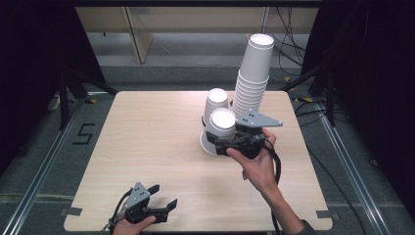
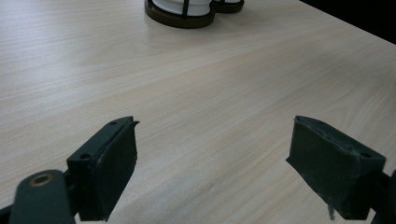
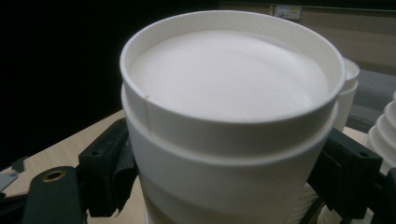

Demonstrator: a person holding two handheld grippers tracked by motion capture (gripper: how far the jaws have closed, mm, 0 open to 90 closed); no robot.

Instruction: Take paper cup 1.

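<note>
A white paper cup [image 1: 222,122] stands upside down, base up, on top of a short stack at the table's middle right. My right gripper [image 1: 221,142] comes in from the right, shut on its sides. In the right gripper view the cup [image 3: 229,102] sits between the two black pads [image 3: 105,170], over another cup beneath it. A second upside-down cup [image 1: 217,100] stands just behind. A tall leaning stack of cups [image 1: 252,73] rises to the right of both. My left gripper [image 1: 164,198] rests near the front edge, open, with bare table between its fingers [image 2: 109,168].
The light wooden table [image 1: 147,137] has wide bare room on its left and front. Dark frame legs and cables stand on the floor on both sides. The bases of the cup stacks [image 2: 180,11] show far ahead in the left gripper view.
</note>
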